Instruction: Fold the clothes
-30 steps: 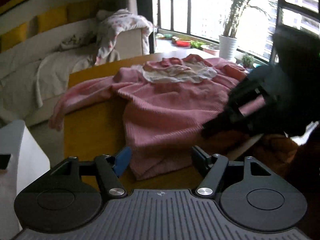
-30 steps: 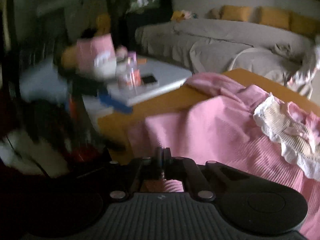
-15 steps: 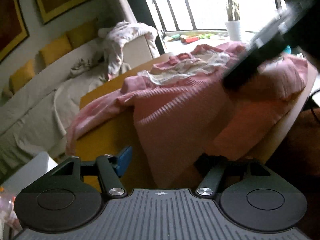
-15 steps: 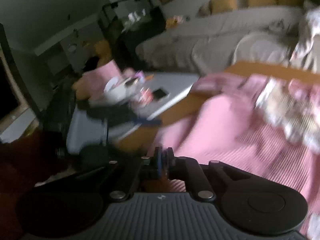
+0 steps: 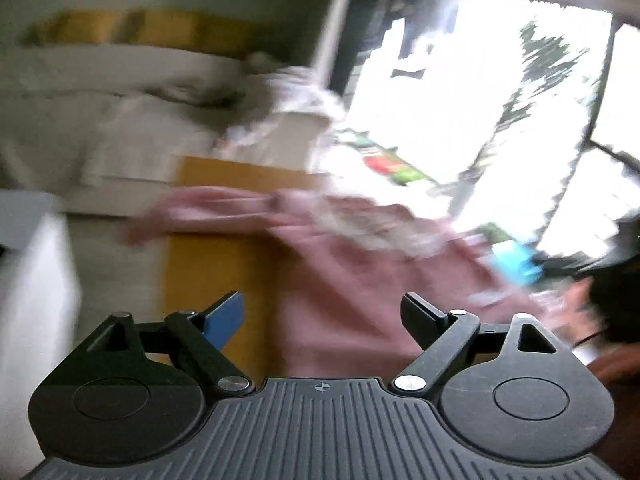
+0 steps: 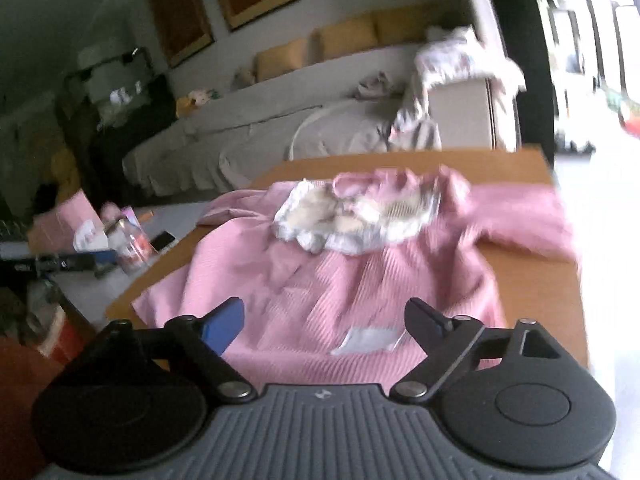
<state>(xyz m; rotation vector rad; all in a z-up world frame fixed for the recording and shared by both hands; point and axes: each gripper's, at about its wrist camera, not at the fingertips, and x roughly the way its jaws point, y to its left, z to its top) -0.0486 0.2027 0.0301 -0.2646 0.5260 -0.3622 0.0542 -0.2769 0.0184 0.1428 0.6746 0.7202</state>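
Note:
A pink ribbed garment [image 6: 320, 272] with a white lace collar [image 6: 360, 216] lies spread on the wooden table [image 6: 536, 288], a white label near its hem. My right gripper [image 6: 324, 316] hovers open just above the near hem, nothing between its fingers. In the blurred left wrist view the same pink garment [image 5: 360, 272] lies ahead, one sleeve reaching left. My left gripper [image 5: 322, 314] is open and empty over the garment's near edge. The other gripper [image 5: 520, 264] shows at the right with a blue pad.
A grey sofa [image 6: 260, 128] with yellow cushions and a heap of clothes stands behind the table. A low white side table [image 6: 120, 264] with a jar, a phone and a pink box sits at the left. Bright windows [image 5: 480, 100] and plants lie to the right.
My right gripper has opened and let go of the pink hem, which now lies flat. Both grippers have swung quickly; the left view has turned leftward and is blurred.

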